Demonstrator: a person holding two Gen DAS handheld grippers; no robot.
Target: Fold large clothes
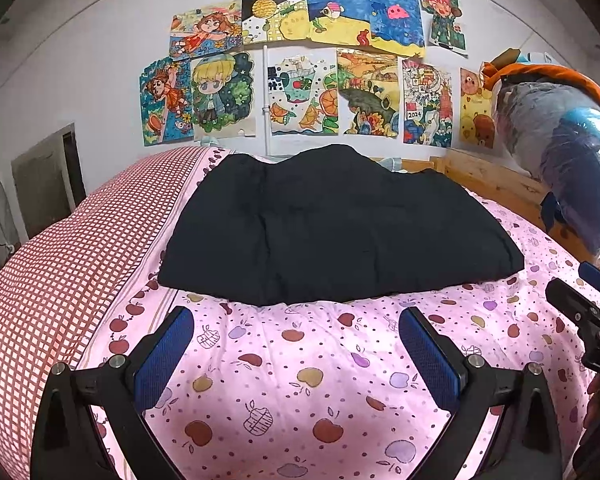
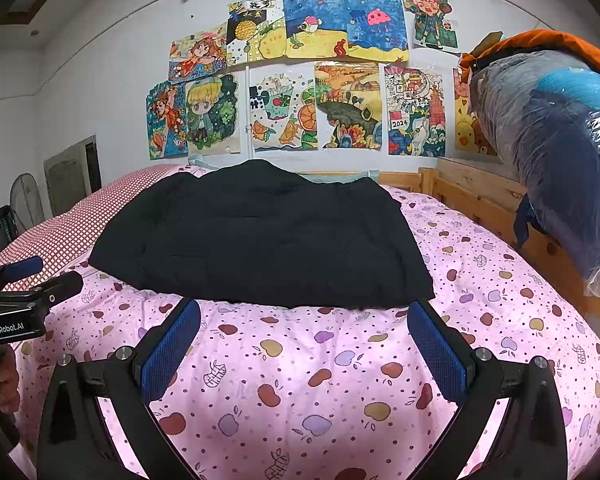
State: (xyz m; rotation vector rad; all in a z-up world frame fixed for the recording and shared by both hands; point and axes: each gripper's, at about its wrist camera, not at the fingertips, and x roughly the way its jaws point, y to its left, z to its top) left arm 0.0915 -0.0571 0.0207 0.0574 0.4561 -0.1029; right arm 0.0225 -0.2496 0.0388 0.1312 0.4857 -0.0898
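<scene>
A black garment (image 1: 332, 228) lies folded into a broad rectangle on the pink apple-print bedspread (image 1: 300, 380); it also shows in the right wrist view (image 2: 260, 240). My left gripper (image 1: 296, 316) is open and empty, hovering over the bedspread just short of the garment's near edge. My right gripper (image 2: 304, 312) is open and empty, also just short of the near edge, toward its right corner. The right gripper shows at the right edge of the left wrist view (image 1: 588, 292); the left gripper shows at the left edge of the right wrist view (image 2: 40, 276).
A red checked quilt (image 1: 60, 272) lies along the bed's left side. A wooden bed rail (image 2: 480, 196) runs along the right, with a plastic-wrapped bundle (image 2: 560, 140) resting on it. Drawings (image 1: 300, 72) cover the wall behind. A fan (image 2: 26, 200) stands at far left.
</scene>
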